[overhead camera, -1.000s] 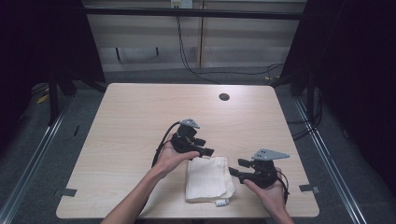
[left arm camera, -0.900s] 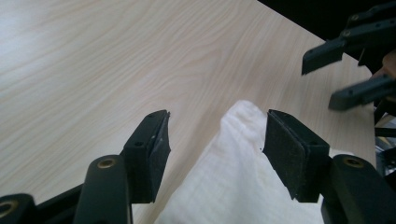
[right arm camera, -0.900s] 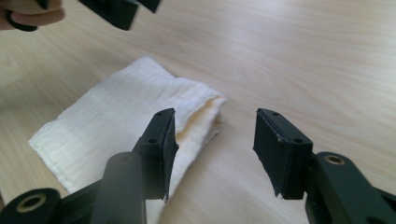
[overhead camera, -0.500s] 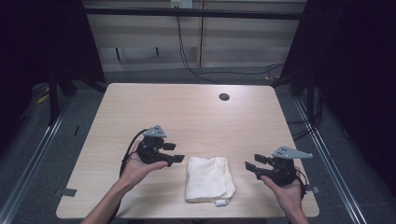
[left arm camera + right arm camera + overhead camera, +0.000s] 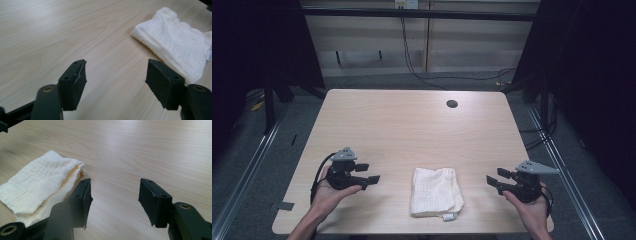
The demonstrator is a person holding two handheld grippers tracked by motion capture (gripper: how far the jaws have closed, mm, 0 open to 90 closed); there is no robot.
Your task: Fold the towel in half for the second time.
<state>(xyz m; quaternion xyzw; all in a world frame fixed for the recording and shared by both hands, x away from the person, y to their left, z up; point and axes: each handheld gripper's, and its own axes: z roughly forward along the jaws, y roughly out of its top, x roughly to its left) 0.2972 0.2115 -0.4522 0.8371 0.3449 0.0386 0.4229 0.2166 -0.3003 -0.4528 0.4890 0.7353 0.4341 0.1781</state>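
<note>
Folded cloth (image 5: 436, 190) lies between both tools, table (image 5: 412, 125) bare.

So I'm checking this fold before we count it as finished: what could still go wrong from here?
1. The folded cloth lies close to the table's near edge; a nudge could push it off.
2. Its layers look loose on the right side, so they may spring open.
3. The left gripper and right gripper, both open and empty, flank the cloth; a sweep inward could snag it.
</note>
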